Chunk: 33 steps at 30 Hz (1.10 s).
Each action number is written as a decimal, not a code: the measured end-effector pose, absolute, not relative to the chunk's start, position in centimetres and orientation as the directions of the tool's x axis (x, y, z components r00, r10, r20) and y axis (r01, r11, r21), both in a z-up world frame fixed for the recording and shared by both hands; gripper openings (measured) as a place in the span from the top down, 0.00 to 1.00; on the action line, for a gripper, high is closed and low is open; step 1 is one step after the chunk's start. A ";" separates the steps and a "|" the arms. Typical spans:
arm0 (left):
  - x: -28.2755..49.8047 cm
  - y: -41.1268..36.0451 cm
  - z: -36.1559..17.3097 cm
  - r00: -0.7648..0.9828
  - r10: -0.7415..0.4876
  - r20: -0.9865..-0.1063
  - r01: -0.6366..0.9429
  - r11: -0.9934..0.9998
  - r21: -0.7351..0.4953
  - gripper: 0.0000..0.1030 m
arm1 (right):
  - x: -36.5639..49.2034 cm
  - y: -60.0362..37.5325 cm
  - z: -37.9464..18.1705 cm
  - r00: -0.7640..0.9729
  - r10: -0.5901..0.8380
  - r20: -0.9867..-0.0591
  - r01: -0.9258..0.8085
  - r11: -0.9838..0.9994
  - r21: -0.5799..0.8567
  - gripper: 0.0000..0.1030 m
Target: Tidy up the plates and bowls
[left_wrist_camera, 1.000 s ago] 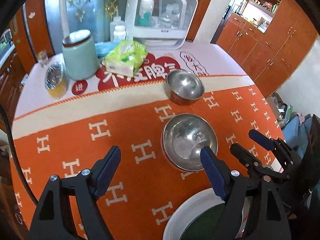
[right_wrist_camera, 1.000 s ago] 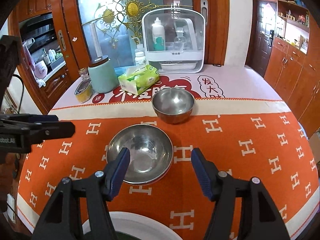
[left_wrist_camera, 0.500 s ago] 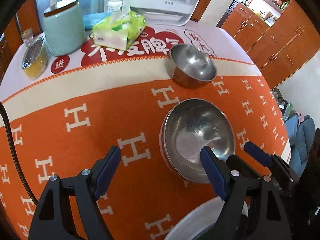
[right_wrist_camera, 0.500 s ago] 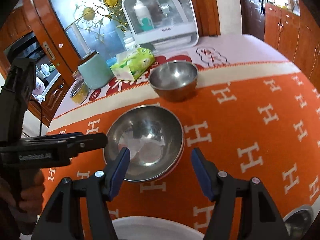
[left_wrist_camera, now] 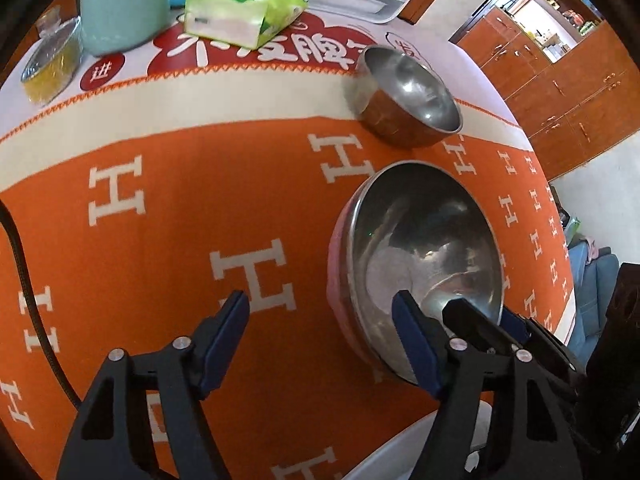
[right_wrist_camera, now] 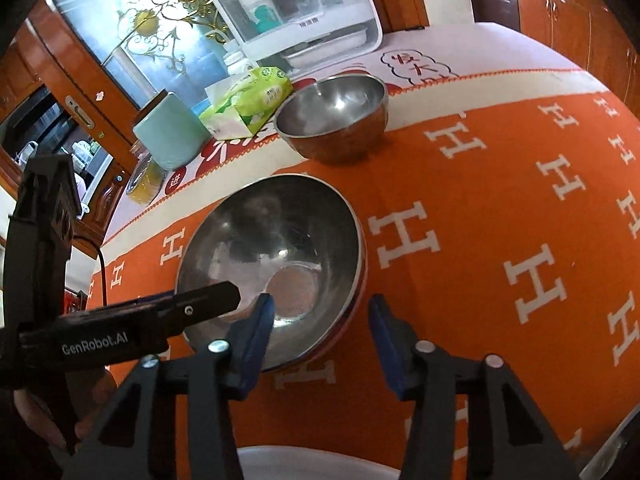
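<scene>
A large steel bowl [left_wrist_camera: 424, 256] [right_wrist_camera: 276, 248] with a pink outer edge sits on the orange tablecloth [left_wrist_camera: 160, 240]. My left gripper [left_wrist_camera: 320, 320] straddles its near-left rim, one blue pad over the bowl and one over the cloth; the jaws are closing and do not press on the rim. My right gripper [right_wrist_camera: 322, 320] straddles the near-right rim the same way, jaws also closing with a clear gap. Each gripper shows in the other's view. A smaller steel bowl [left_wrist_camera: 412, 96] [right_wrist_camera: 332, 116] stands behind. A white plate [left_wrist_camera: 400, 452] [right_wrist_camera: 312, 460] lies under the grippers.
At the back of the table stand a green tissue pack [left_wrist_camera: 244, 12], a pale green canister [right_wrist_camera: 168, 136], a foil-topped yellow jar [left_wrist_camera: 50, 68] and a white cabinet with bottles [right_wrist_camera: 296, 12]. Wooden cupboards [left_wrist_camera: 560, 80] line the right side.
Both grippers have come down close over the large bowl, which now fills more of each view. Both pairs of jaws have narrowed, the right more than the left.
</scene>
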State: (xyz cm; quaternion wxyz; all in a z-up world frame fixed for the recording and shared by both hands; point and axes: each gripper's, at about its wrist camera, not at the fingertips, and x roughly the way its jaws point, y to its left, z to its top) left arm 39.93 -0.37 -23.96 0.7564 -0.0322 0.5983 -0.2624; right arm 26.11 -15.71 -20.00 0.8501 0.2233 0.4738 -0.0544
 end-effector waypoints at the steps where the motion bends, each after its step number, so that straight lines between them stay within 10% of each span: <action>1: 39.9 -0.4 -24.2 0.142 -0.434 -0.890 0.356 0.861 -0.363 0.34 | 26.1 -15.8 -20.2 0.545 0.126 -0.829 0.308 0.889 0.338 0.61; 22: 38.0 -1.3 -25.2 0.151 -0.434 -0.888 0.291 0.878 -0.379 0.75 | 25.6 -17.2 -21.0 0.570 0.184 -0.801 0.354 0.825 0.441 0.81; 33: 36.1 -1.5 -24.7 0.121 -0.395 -0.911 0.355 0.874 -0.332 0.75 | 24.3 -17.2 -20.7 0.560 0.194 -0.806 0.384 0.801 0.459 0.85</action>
